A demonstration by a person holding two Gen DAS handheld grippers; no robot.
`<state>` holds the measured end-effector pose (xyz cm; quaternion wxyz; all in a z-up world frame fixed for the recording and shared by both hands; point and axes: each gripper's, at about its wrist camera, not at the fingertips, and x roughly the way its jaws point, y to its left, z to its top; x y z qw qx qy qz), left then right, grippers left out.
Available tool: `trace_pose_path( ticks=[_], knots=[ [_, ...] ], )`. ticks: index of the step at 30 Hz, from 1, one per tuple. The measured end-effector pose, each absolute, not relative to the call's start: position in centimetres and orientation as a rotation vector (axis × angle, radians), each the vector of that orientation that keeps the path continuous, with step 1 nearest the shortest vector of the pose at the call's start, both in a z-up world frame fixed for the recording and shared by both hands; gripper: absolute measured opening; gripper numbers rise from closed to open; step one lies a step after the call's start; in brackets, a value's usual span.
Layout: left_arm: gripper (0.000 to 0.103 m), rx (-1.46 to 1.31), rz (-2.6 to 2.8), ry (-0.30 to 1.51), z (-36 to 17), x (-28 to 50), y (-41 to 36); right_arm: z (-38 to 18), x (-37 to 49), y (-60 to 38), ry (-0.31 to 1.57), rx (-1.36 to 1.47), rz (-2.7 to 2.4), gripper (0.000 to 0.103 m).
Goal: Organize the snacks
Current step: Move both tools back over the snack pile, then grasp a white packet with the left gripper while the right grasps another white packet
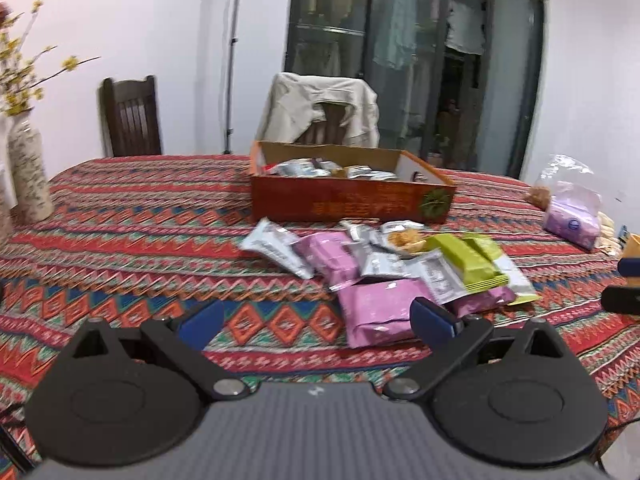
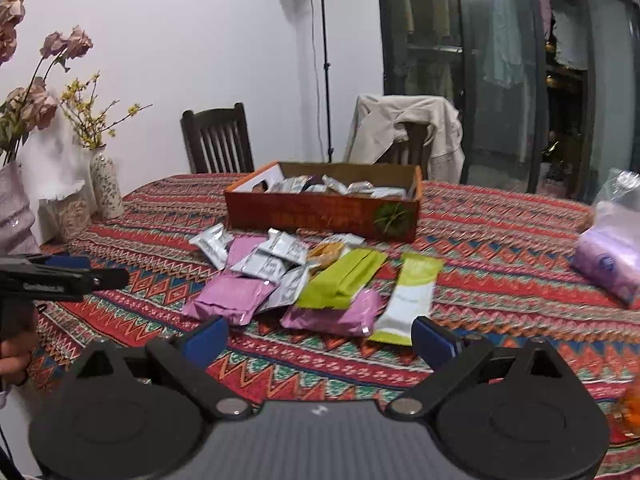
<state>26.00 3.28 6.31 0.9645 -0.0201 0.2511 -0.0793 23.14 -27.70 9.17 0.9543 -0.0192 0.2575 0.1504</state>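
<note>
Right gripper (image 2: pixel 320 336) spread wide, empty, above patterned tablecloth (image 2: pixel 500 248); left gripper (image 1: pixel 316 320) likewise. Green-white snack bar (image 2: pixel 408 296) just ahead, long axis pointing toward orange box (image 2: pixel 320 216).

snack packets (image 2: pixel 288 280) heaped before box (image 2: pixel 320 220)

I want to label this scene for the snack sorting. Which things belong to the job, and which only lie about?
Belonging to the job:
- orange cardboard box holding packets
- pink foil packets
- silver foil packets
- green snack bars
- open left gripper, open right gripper

Just lying about:
- floral ceramic vase
- purple tissue pack
- beige jacket on chair
</note>
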Motion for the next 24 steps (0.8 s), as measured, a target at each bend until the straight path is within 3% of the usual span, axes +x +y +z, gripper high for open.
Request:
trace_pose_path(
  ticks=[8, 14, 18, 19, 20, 21, 24],
  knots=[
    [0.1, -0.03, -0.232, 0.538, 5.9, 30.8, 0.4, 11.8, 21.9, -30.1, 0.543, -0.065, 0.23, 0.098],
    [0.085, 0.003, -0.227, 0.549, 4.2, 37.3, -2.4, 12.7, 22.7, -31.2, 0.524, -0.071, 0.199, 0.099],
    [0.083, 0.072, -0.227, 0.613, 2.4, 40.8, -4.8, 10.4, 25.2, -29.6, 0.547, -0.053, 0.243, 0.098],
    [0.072, 0.091, -0.233, 0.625, 1.9, 41.3, -5.2, 9.8, 25.8, -29.1, 0.552, -0.052, 0.254, 0.098],
    [0.051, 0.117, -0.225, 0.636, 1.4, 41.4, -5.5, 9.3, 26.5, -28.6, 0.559, -0.051, 0.26, 0.098],
    [0.043, 0.144, -0.21, 0.612, 1.4, 41.1, -5.7, 8.7, 27.4, -28.1, 0.564, -0.05, 0.265, 0.098],
    [0.041, 0.1, -0.234, 0.602, 2.4, 39.5, -4.0, 8.2, 29.7, -27.1, 0.552, -0.018, 0.282, 0.097]
  ],
)
